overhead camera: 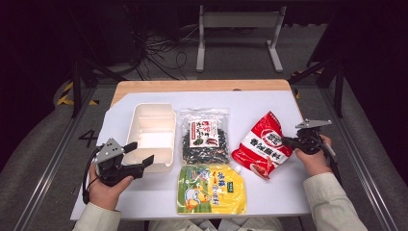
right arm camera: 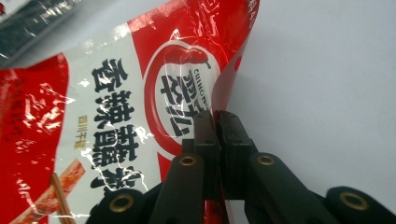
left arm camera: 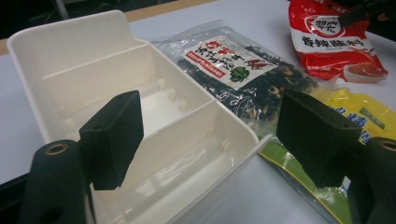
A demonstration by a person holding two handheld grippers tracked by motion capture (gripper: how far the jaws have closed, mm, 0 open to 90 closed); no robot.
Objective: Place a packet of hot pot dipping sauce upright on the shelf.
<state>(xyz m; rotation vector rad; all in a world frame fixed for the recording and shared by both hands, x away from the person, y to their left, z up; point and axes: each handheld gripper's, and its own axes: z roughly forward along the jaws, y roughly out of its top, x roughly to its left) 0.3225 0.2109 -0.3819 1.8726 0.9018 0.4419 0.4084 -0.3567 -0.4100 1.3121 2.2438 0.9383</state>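
Clamped on the edge of the red-and-white crinkled foil snack bag (right arm camera: pixel 116 140), the right gripper (right arm camera: pixel 217 122) has its two black jaws pressed together with the bag's rim pinched between them; the bag (overhead camera: pixel 262 144) spreads away from that gripper toward the middle of the white-covered desk (overhead camera: pixel 269 103) and still lies on it. The person's right hand (overhead camera: pixel 315 156) holds this gripper (overhead camera: pixel 287 141) at the bag's outer edge.

The left gripper (overhead camera: pixel 143 155) is held by the left hand (overhead camera: pixel 108 185) with its jaws wide apart and nothing between the pads. Just ahead of its jaws sits the white plastic tray with dividers (overhead camera: pixel 151 132), its near corner lying between the two open jaws in the left gripper view (left arm camera: pixel 154 130), not touched by either.

Beyond the tray from the left gripper lies a clear plastic bag of dark dried seaweed with a red-and-white label (overhead camera: pixel 205 137). Nearer the person, between the two grippers, a yellow-and-green flat pouch (overhead camera: pixel 210 190) lies just in front of the seaweed bag.
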